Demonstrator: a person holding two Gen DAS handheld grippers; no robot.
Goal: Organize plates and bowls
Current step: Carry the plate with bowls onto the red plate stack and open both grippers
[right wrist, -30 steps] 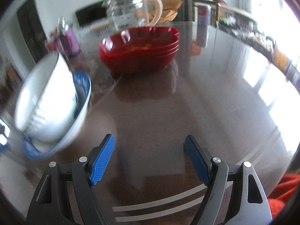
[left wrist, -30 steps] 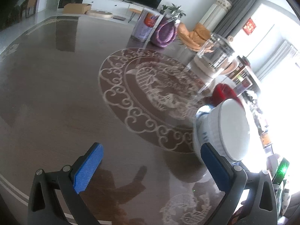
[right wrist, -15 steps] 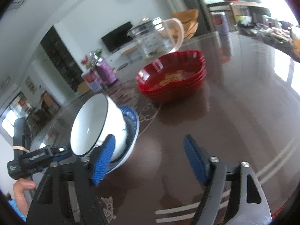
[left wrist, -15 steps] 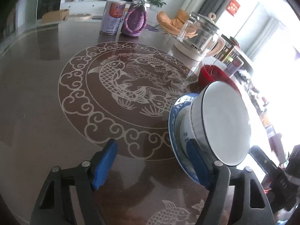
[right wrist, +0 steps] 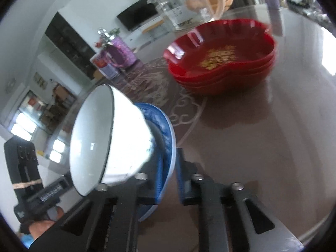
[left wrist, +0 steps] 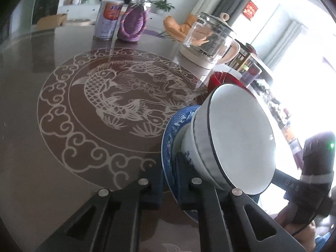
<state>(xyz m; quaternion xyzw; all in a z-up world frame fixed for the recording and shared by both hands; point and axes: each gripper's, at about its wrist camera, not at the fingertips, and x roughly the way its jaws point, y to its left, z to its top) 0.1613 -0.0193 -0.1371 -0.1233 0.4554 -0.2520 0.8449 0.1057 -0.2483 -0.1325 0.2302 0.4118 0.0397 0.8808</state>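
A blue patterned plate [left wrist: 168, 134] [right wrist: 166, 130] stands steeply tilted, almost on edge, above the dark table [left wrist: 63, 168]. A white bowl [left wrist: 237, 138] [right wrist: 105, 138] with a dark rim lies on its side in the plate. My left gripper [left wrist: 169, 174] is shut on the plate's rim from one side. My right gripper [right wrist: 168, 168] is shut on the rim from the opposite side. Whether the plate's lower edge touches the table I cannot tell. A stack of red bowls [right wrist: 222, 63] [left wrist: 220, 79] sits farther back.
A glass kettle [left wrist: 208, 40] [right wrist: 184, 6] stands behind the red bowls. A purple bag [left wrist: 132, 25] and a can [left wrist: 108, 19] are at the table's far side. A hand [right wrist: 42, 229] holds the left gripper's body [right wrist: 23, 168] at the lower left of the right wrist view.
Both grippers went from wide open to shut. Each moved in on the tilted blue plate, and its rim now sits clamped between their pads.
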